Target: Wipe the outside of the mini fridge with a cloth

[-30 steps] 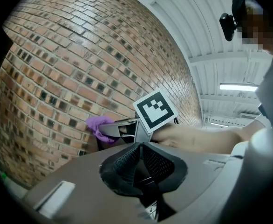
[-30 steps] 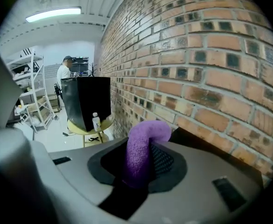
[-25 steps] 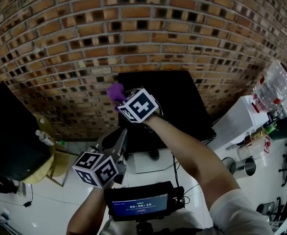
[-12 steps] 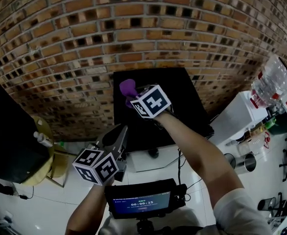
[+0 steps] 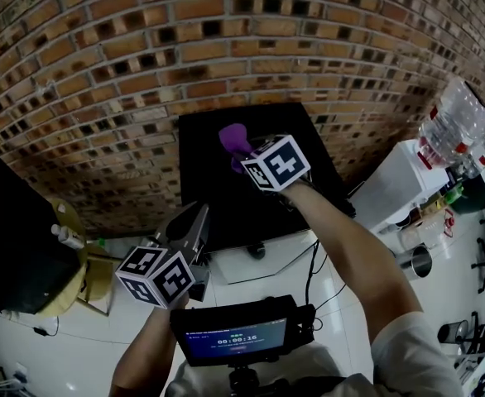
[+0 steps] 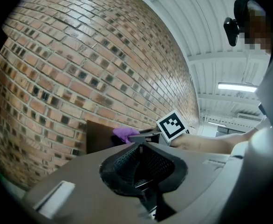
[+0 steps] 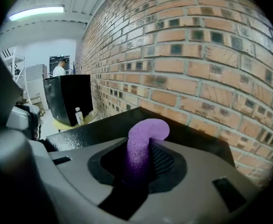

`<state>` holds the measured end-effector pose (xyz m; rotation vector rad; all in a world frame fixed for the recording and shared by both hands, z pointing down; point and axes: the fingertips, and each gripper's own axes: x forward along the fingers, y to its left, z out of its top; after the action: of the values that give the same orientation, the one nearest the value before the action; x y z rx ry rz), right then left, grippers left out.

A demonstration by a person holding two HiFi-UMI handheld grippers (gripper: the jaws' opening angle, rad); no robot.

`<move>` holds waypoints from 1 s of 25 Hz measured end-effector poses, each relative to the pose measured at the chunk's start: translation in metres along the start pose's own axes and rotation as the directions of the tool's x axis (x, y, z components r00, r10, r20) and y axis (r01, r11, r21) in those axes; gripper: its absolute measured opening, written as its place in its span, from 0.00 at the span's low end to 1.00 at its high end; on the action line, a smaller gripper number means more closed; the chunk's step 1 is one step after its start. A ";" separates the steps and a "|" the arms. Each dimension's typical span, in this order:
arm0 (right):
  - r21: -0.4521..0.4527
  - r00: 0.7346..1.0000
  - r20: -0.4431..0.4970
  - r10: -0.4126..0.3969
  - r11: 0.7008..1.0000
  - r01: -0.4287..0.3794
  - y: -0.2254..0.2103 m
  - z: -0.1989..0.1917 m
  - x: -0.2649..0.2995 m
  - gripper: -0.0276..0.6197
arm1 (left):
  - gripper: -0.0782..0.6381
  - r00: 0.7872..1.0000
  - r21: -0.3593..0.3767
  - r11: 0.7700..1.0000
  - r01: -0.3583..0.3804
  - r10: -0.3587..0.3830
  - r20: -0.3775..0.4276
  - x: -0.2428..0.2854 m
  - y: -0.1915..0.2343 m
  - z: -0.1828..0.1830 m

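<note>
The black mini fridge stands against the brick wall; its top also shows in the right gripper view and as a dark block in the left gripper view. A purple cloth is pinched between the jaws of my right gripper, which is shut on it and held over the fridge top, tilted down, with the cloth's end curling forward. My left gripper hangs shut in front of the fridge, lower left, with nothing in it.
The brick wall runs behind the fridge. A black cabinet and a yellow round table with a small bottle stand to the left. To the right are a white shelf with water bottles and metal cans. A screen sits near my body.
My right gripper has carried the purple cloth to the right across the fridge top. The left gripper has stayed about where it was.
</note>
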<state>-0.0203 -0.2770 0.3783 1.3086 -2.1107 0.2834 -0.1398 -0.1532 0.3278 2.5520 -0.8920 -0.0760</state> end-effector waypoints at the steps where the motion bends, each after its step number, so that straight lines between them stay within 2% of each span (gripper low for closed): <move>1: -0.003 1.000 -0.006 -0.009 1.000 0.009 -0.005 -0.004 -0.003 0.23 | 0.15 1.000 -0.001 1.000 0.000 0.000 0.000 0.001 0.000 0.000; 8: -0.011 0.997 -0.031 -0.070 0.997 0.070 -0.040 -0.031 -0.029 0.23 | 0.15 1.000 0.000 1.000 0.001 -0.001 0.003 0.005 -0.004 0.003; 14: 0.022 0.992 -0.057 -0.110 0.993 0.112 -0.068 -0.052 -0.049 0.23 | 0.15 1.000 0.008 1.000 0.011 -0.011 0.004 0.010 -0.008 0.007; 25: 0.054 0.985 -0.088 -0.147 0.987 0.152 -0.095 -0.079 -0.074 0.23 | 0.15 1.000 0.010 1.000 0.022 -0.022 -0.001 0.011 -0.016 0.003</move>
<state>0.1157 -0.2305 0.3813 1.4566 -1.9363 0.3350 -0.1223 -0.1504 0.3195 2.5710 -0.8665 -0.0774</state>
